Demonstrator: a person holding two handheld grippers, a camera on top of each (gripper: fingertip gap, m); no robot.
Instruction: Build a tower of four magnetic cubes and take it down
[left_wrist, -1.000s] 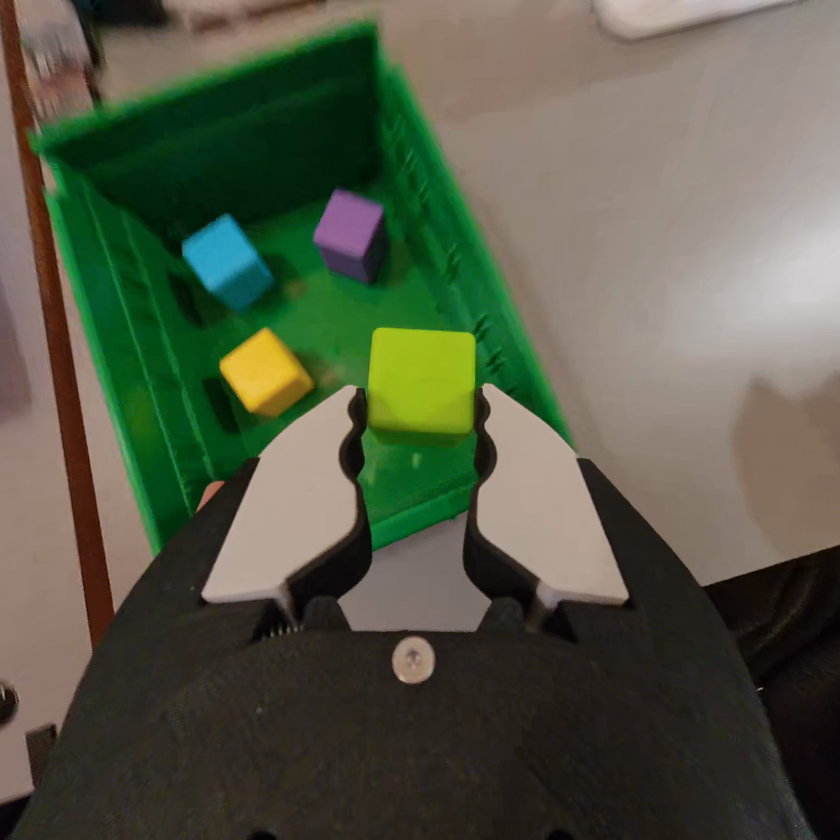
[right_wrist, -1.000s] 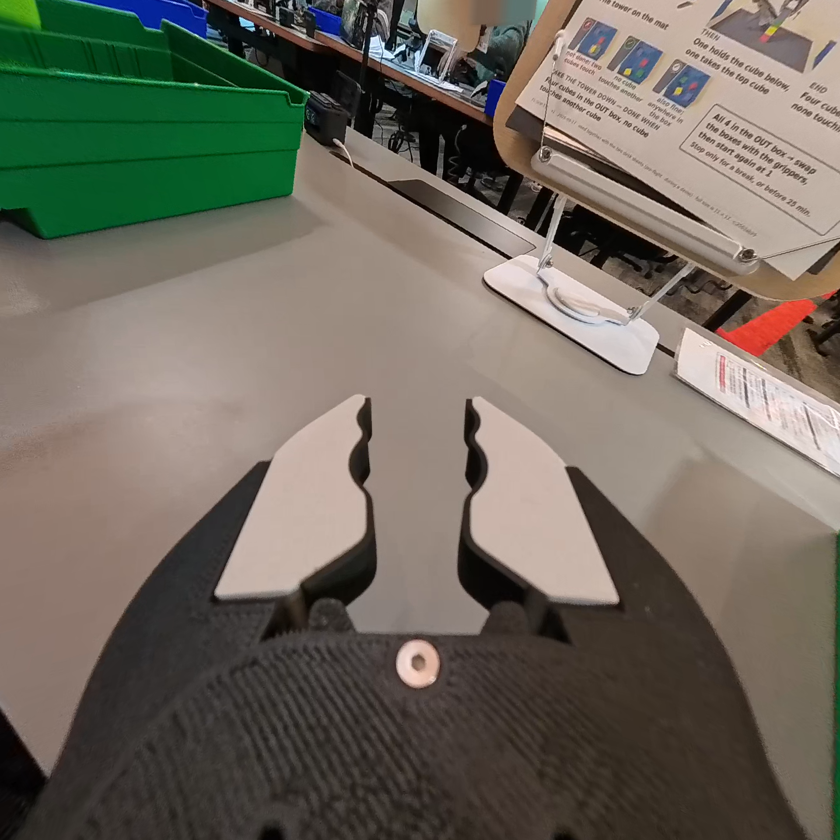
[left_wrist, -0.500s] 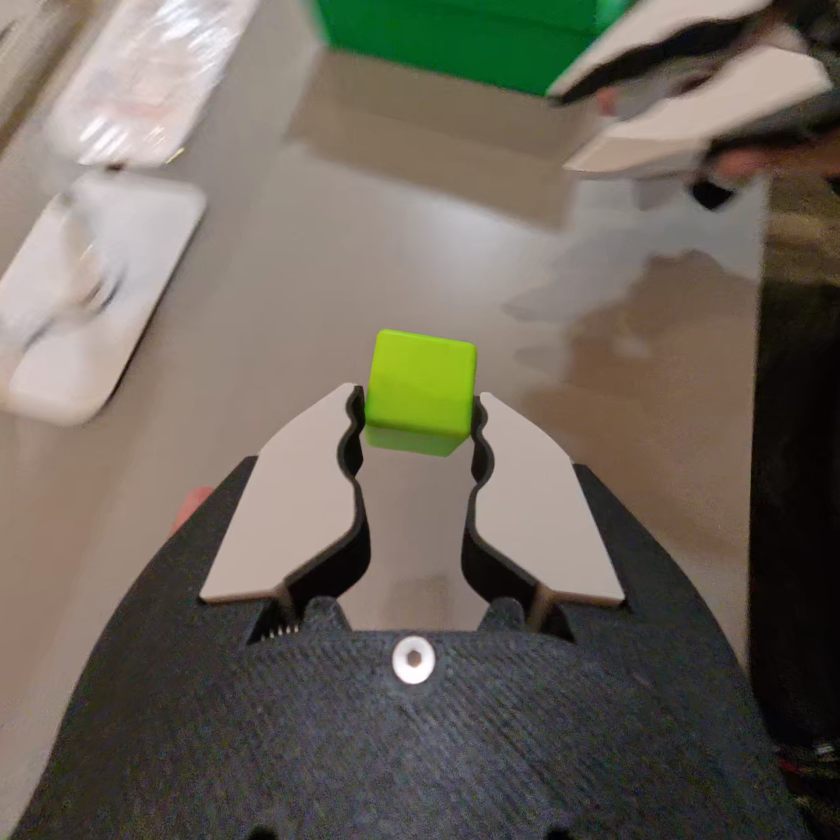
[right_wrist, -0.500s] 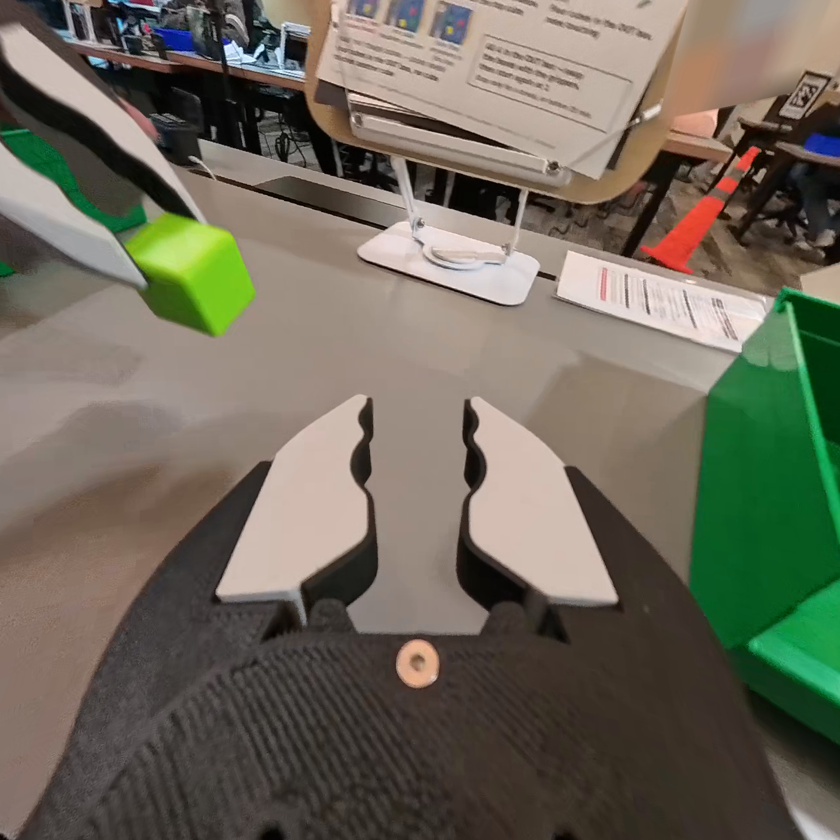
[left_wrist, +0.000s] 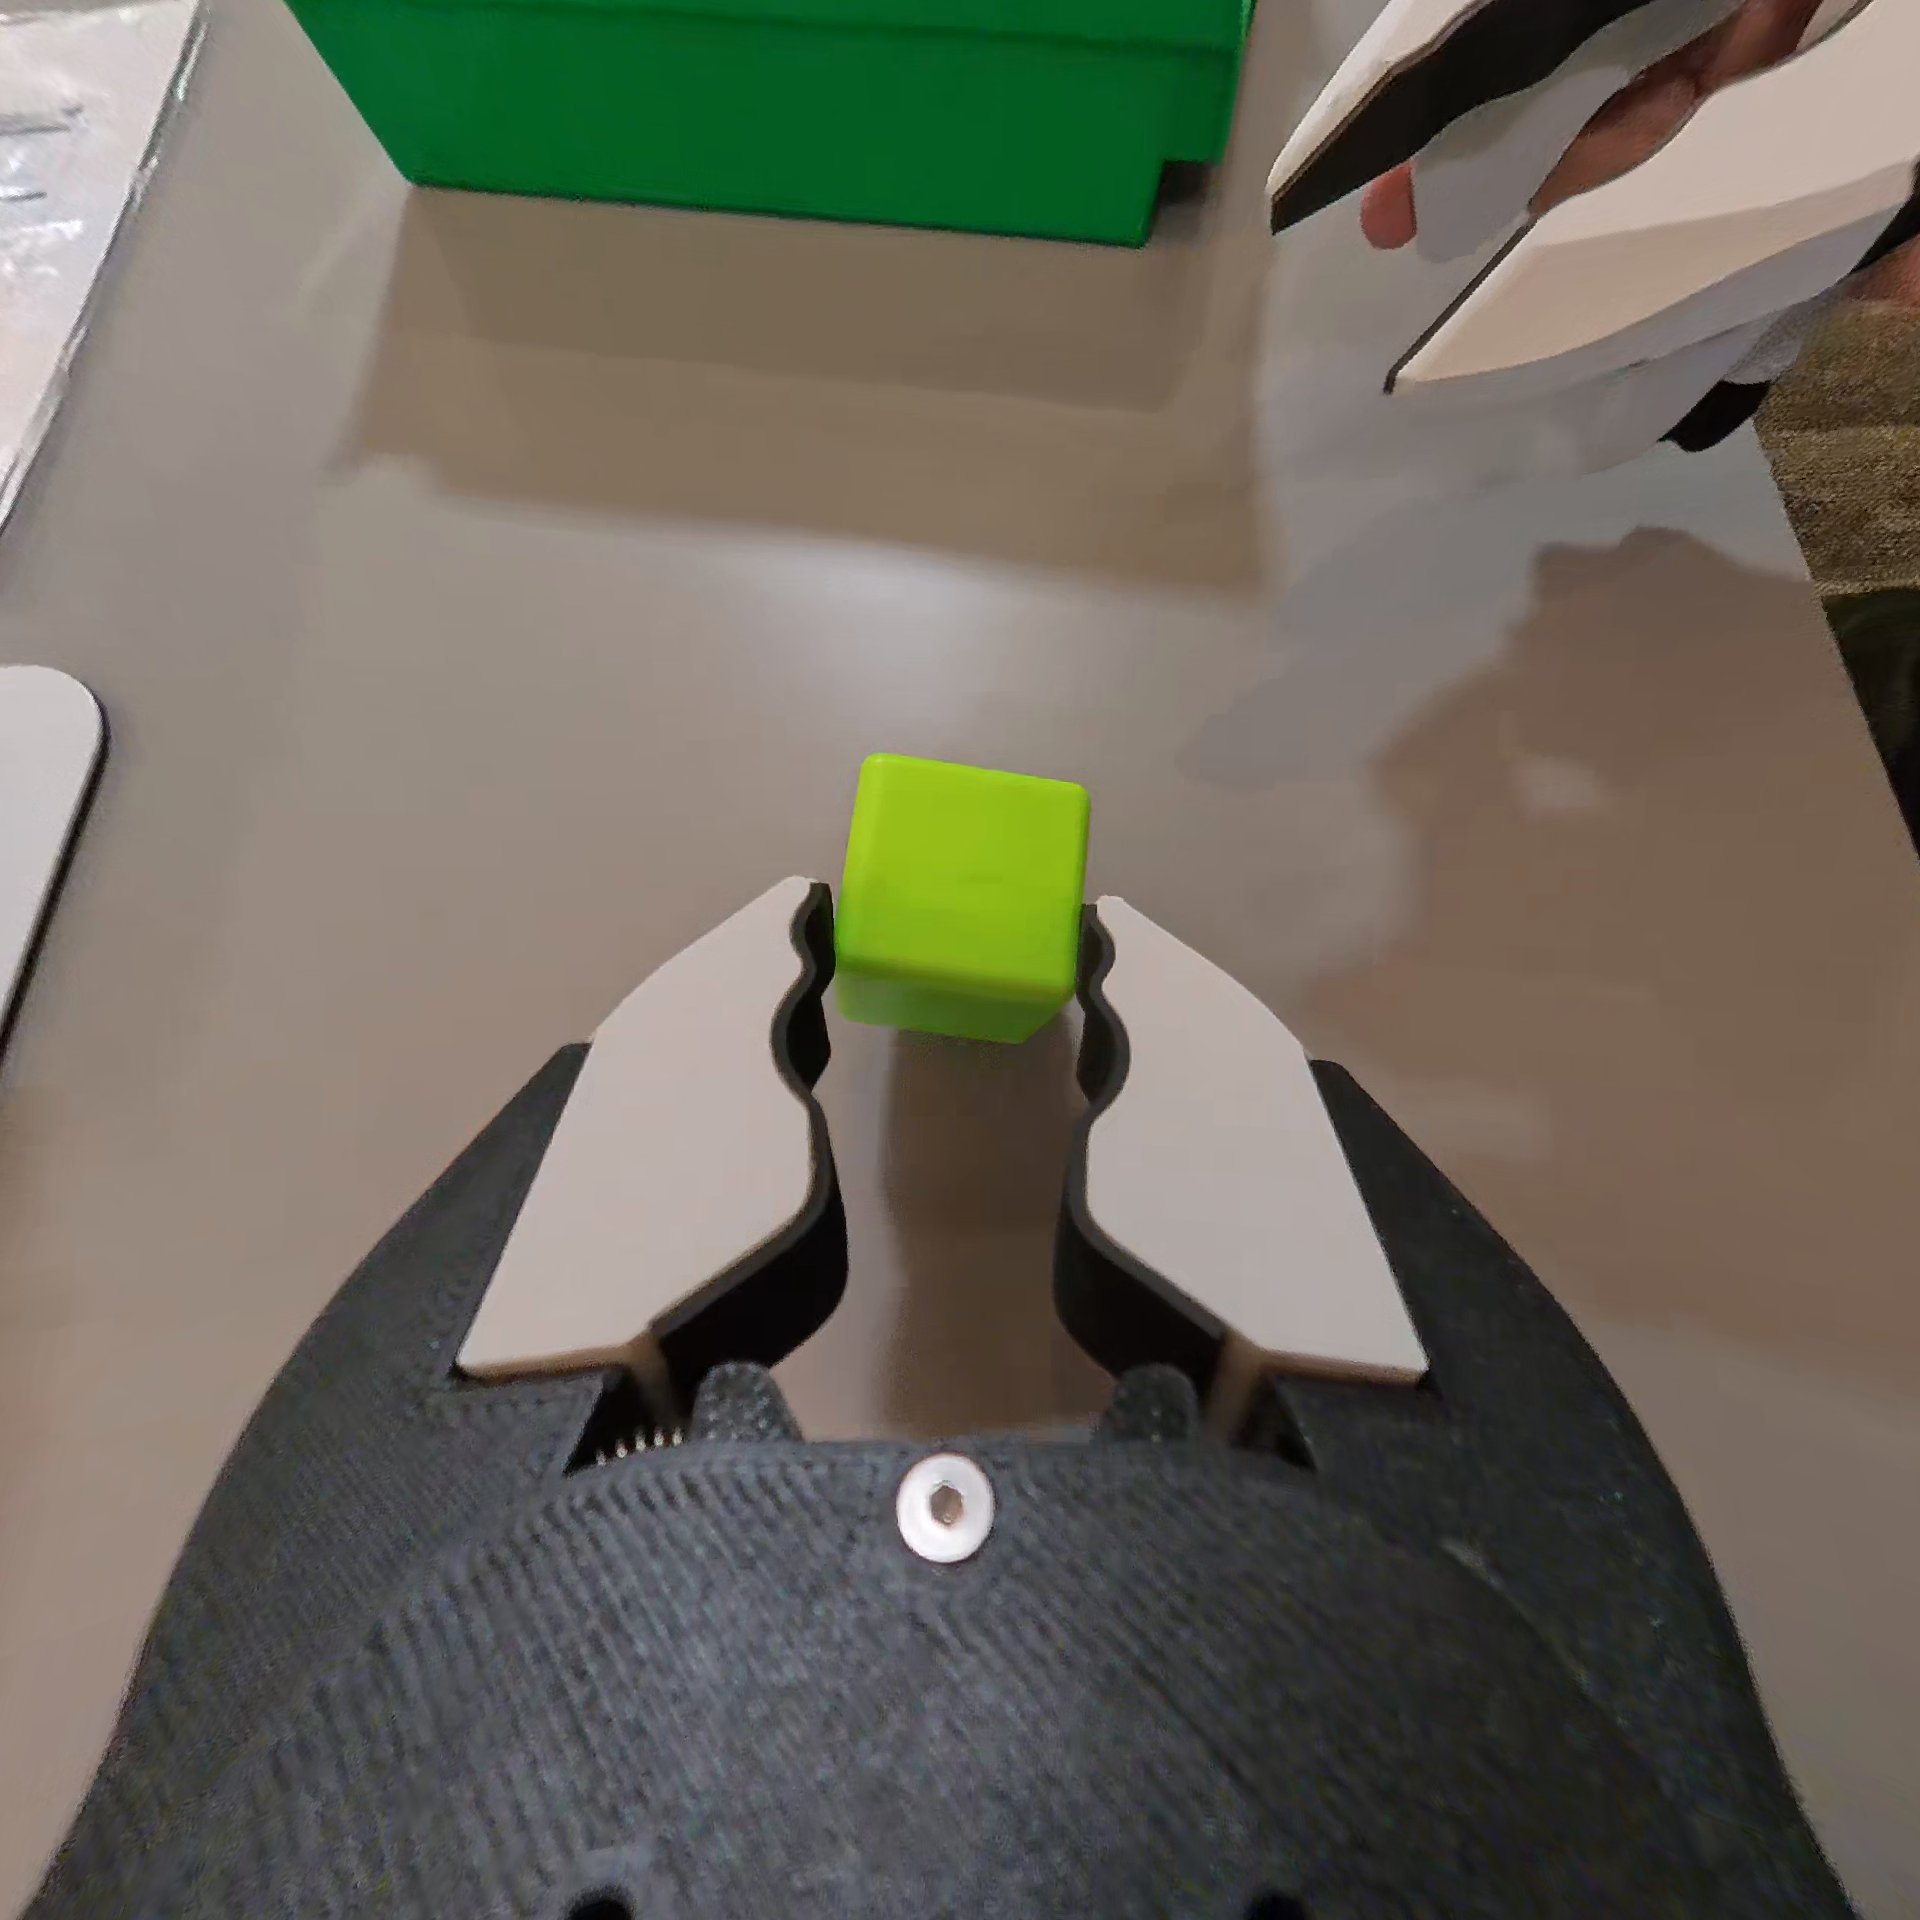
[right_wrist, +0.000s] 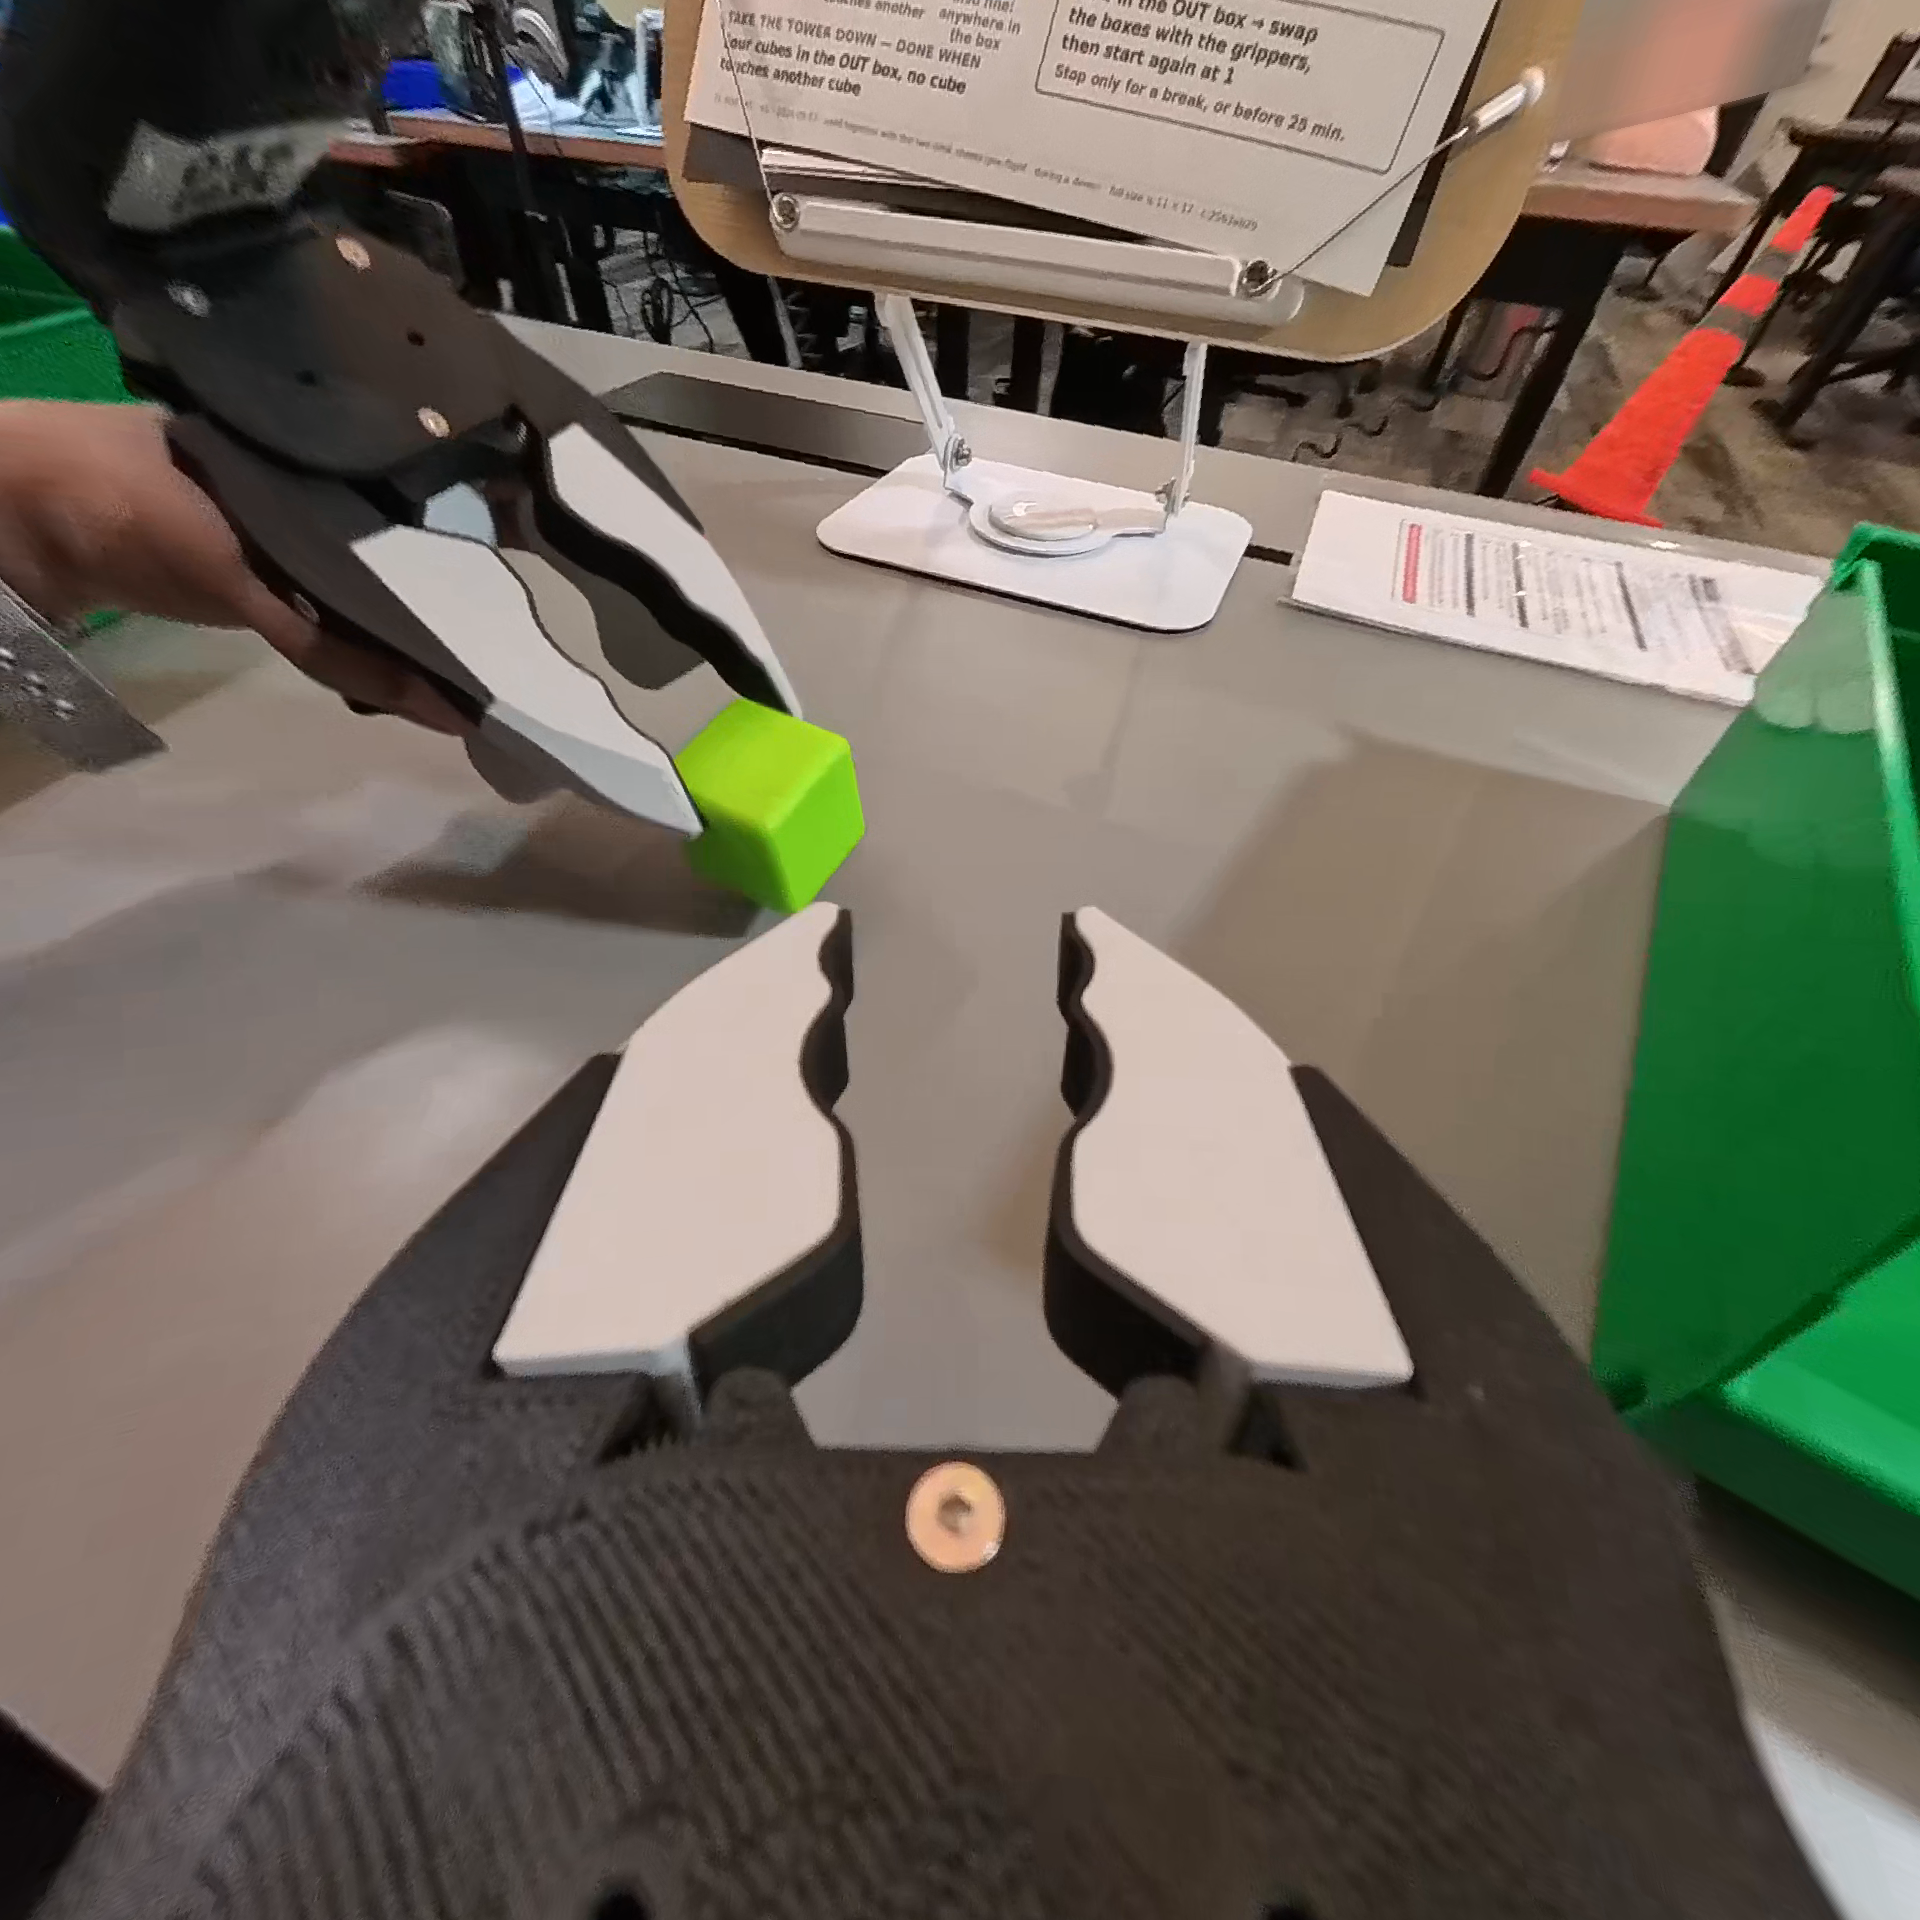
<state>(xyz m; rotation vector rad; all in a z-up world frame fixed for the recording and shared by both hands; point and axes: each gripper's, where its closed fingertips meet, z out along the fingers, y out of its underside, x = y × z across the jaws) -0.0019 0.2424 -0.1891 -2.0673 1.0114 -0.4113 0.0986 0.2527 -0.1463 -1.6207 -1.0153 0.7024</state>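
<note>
Left tool (left_wrist: 961, 914) clenched on cube (left_wrist: 961, 909), low over tabletop (left_wrist: 520, 623); right tool (right_wrist: 956, 925) released, empty, just beside.

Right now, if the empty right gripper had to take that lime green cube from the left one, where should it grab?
Probably the two free flat faces of the lime green cube: the top and the underside. The left gripper already clamps the other pair. The right gripper, jaws open, should come in level from the front, fingers one above the other, since the cube looks just clear of the grey table.
</note>
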